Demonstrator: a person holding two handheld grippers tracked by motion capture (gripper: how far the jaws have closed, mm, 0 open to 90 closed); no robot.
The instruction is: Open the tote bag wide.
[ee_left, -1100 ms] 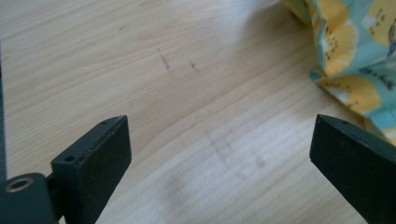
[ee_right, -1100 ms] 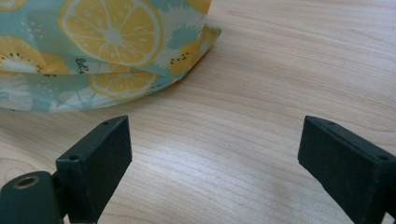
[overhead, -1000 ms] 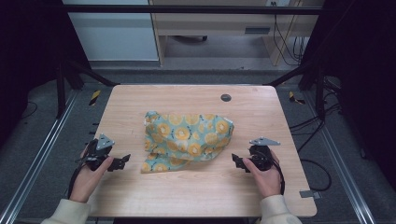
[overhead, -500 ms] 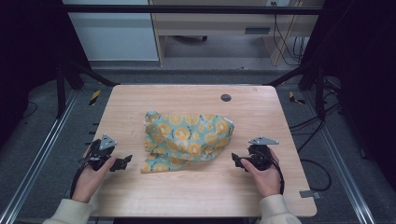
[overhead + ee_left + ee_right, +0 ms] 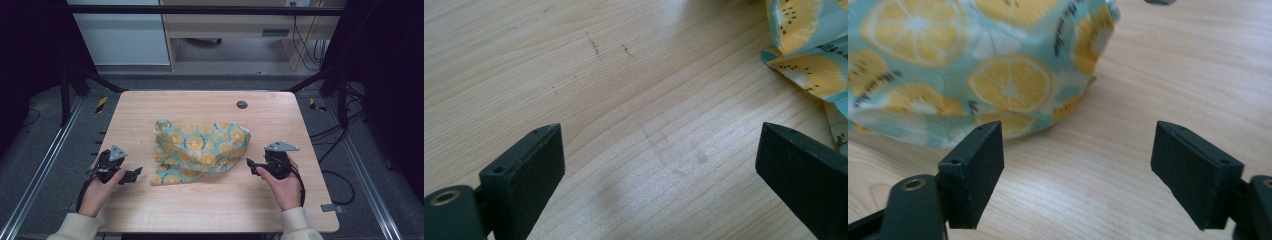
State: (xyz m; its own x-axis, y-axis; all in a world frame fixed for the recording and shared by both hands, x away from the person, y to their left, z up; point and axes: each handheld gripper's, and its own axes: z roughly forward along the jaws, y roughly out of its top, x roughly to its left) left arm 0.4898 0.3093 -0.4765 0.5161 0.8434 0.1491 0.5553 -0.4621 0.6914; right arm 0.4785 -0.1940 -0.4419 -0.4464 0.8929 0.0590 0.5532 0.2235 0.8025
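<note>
Both grippers are flanking the crumpled citrus-print cloth (image 5: 200, 150) mid-table, left gripper (image 5: 134, 174) gaping empty, right gripper (image 5: 251, 163) narrowing its empty jaws slightly, seemingly readying a grasp.

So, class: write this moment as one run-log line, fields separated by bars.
cloth: crumpled, mid-table | left hand-held gripper: open, beside cloth, apart | right hand-held gripper: open, jaws just closing, nothing between | table: wooden
</note>
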